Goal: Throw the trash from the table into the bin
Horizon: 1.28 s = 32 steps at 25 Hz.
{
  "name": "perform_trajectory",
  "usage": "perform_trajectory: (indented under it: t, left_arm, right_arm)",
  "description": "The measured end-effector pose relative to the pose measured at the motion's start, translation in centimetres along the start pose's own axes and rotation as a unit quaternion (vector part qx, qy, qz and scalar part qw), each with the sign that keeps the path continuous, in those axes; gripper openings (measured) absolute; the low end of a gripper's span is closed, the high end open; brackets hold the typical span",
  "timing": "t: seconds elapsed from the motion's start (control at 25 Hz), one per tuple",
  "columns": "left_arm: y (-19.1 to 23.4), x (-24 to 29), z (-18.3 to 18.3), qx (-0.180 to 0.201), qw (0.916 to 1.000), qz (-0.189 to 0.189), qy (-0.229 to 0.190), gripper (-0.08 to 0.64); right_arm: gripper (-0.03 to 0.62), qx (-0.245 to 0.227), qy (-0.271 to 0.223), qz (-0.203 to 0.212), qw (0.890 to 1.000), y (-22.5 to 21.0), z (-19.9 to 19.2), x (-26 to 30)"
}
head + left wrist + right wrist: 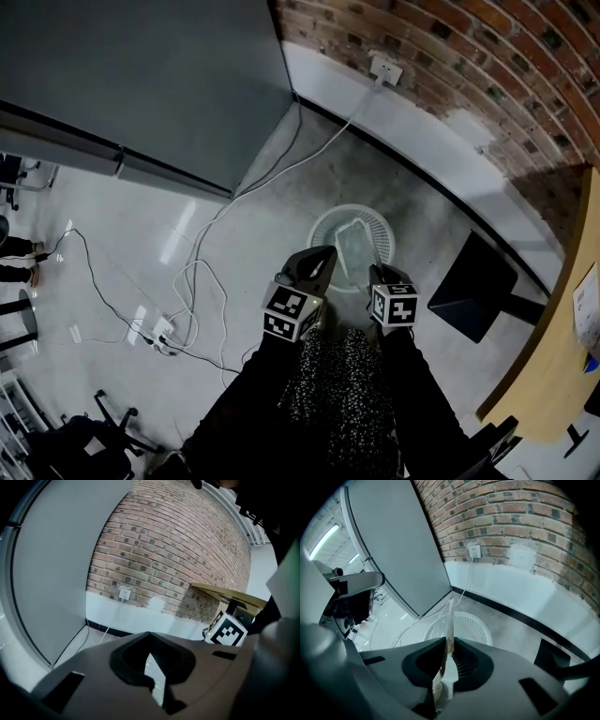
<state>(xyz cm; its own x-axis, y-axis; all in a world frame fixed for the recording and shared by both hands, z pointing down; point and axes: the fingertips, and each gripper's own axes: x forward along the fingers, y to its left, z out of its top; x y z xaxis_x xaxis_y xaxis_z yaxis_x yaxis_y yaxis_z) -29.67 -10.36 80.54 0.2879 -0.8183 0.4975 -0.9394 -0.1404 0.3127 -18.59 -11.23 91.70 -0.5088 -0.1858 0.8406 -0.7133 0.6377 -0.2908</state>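
A flat clear plastic wrapper (353, 247) hangs just above the round white mesh bin (323, 225) on the floor. My left gripper (322, 257) sits at its left edge and my right gripper (379, 275) at its right edge. In the right gripper view the wrapper (449, 620) stands edge-on, brown-stained, pinched in the shut right gripper (444, 670), with the bin (473, 623) right beyond. In the left gripper view the left gripper (152, 667) is shut on a thin pale strip (156, 681) of the same wrapper.
White cables run across the grey floor to a power strip (163, 335) and a wall socket (385, 68). A grey panel (141, 84) stands at the left, and a brick wall (487, 56) behind. A black table foot (473, 286) and wooden tabletop (561, 328) are at the right.
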Motion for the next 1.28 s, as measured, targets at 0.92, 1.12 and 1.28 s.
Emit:
perform_trajectory:
  t: [0.92, 1.12, 1.28]
  left_arm:
    - [-2.3, -2.6, 5.6, 0.033, 0.9994, 0.0, -0.012, 0.006]
    - [-3.7, -4.7, 8.9, 0.025, 0.9993, 0.009, -0.027, 0.006]
    - [-5.3, -5.7, 11.9, 0.038, 0.9987, 0.001, -0.035, 0.006]
  right_arm:
    - [0.209, -0.012, -0.098, 0.013, 0.995, 1.4, 7.9, -7.1]
    - [0.207, -0.039, -0.122, 0.021, 0.992, 2.8, 10.6, -11.4]
    - [0.156, -0.036, -0.148, 0.015, 0.988, 2.7, 12.7, -15.4]
